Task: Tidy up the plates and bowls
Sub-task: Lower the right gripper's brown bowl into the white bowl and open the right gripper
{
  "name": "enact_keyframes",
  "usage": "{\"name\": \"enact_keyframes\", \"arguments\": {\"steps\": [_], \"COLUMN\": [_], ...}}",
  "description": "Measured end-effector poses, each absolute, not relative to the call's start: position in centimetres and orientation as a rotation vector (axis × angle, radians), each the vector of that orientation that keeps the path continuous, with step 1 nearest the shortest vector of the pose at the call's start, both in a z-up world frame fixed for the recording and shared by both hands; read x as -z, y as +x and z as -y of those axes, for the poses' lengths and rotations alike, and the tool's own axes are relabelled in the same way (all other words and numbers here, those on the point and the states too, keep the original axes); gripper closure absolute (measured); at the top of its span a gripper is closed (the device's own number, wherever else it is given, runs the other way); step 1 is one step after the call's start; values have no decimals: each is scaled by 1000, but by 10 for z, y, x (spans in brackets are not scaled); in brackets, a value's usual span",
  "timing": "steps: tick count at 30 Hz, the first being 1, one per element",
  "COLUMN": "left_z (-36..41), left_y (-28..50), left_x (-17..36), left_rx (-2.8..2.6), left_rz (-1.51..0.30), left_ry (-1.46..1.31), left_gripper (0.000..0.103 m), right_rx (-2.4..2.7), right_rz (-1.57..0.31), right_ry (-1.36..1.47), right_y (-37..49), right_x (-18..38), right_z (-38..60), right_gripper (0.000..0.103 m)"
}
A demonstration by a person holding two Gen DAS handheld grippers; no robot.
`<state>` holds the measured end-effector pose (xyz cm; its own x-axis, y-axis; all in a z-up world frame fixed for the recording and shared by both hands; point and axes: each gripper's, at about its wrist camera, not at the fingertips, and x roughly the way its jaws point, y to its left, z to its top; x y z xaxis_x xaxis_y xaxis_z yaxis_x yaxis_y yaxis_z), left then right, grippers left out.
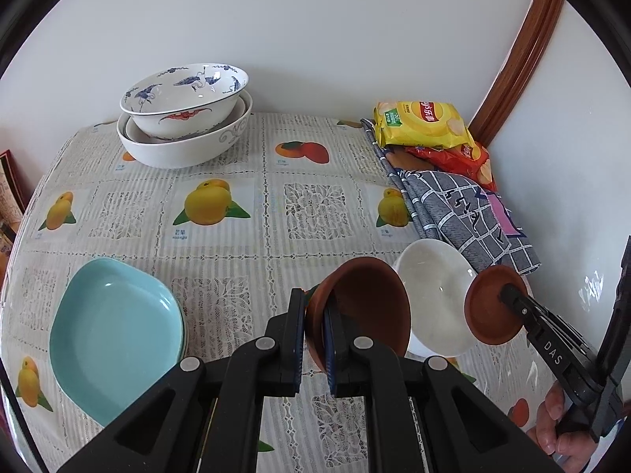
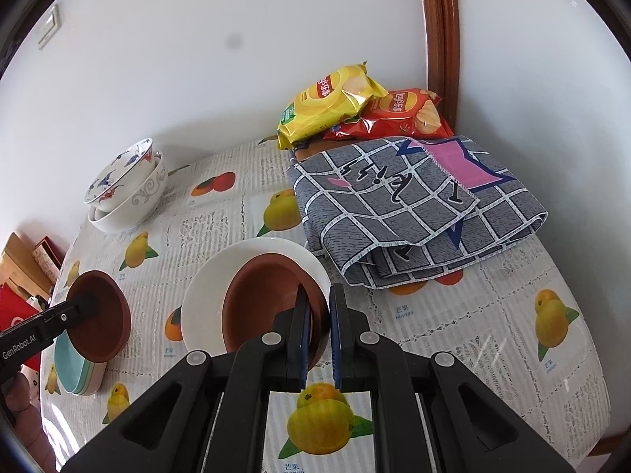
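Note:
My left gripper (image 1: 314, 307) is shut on the rim of a brown bowl (image 1: 366, 299), held tilted above the fruit-print tablecloth. To its left lie stacked teal plates (image 1: 114, 335). My right gripper (image 2: 319, 295) is shut on the rim of a second brown bowl (image 2: 268, 299), which hangs tilted over a white bowl (image 2: 205, 287); whether they touch I cannot tell. The left wrist view shows that gripper (image 1: 508, 295) with its brown bowl (image 1: 485, 315) beside the white bowl (image 1: 430, 287). In the right wrist view the left gripper (image 2: 84, 301) carries its bowl (image 2: 106, 319) above the teal plates (image 2: 79, 366).
Large patterned bowls (image 1: 185, 118) are stacked at the back left by the wall. A folded grey checked cloth (image 2: 414, 213) and two crisp bags (image 2: 331, 102) fill the back right corner near the wooden door frame (image 2: 439, 39). Boxes (image 2: 23, 276) stand beyond the table's left edge.

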<state>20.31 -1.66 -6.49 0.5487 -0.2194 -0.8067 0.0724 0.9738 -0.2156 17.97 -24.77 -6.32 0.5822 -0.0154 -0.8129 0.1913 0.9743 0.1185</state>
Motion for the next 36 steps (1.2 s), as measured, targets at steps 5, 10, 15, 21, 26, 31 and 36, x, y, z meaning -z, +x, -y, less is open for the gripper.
{"name": "enact_keyframes", "arguments": {"steps": [5, 10, 15, 21, 26, 31, 36], "left_z": [16, 15, 13, 5, 3, 4, 9], "left_y": [208, 213, 216, 221, 225, 227, 229], "left_x": [67, 68, 71, 75, 78, 81, 86], "left_rx": [178, 175, 170, 147, 140, 142, 146], "left_rz": [-978, -978, -981, -989, -995, -1001, -1013], "left_ry": [-167, -167, -172, -184, -193, -191, -186], "left_gripper": [94, 94, 94, 94, 94, 94, 94], "right_rx": [121, 123, 125, 123, 113, 92, 79], "right_rz": [-960, -969, -971, -977, -992, -1003, -1027], "right_ry": [201, 199, 199, 208, 206, 200, 176], "right_y": [186, 191, 194, 197, 201, 205, 208], "right_x": [70, 73, 75, 80, 87, 92, 101], "right_z": [246, 246, 246, 246, 245, 239, 231], "right_gripper": [94, 94, 94, 94, 94, 94, 94]}}
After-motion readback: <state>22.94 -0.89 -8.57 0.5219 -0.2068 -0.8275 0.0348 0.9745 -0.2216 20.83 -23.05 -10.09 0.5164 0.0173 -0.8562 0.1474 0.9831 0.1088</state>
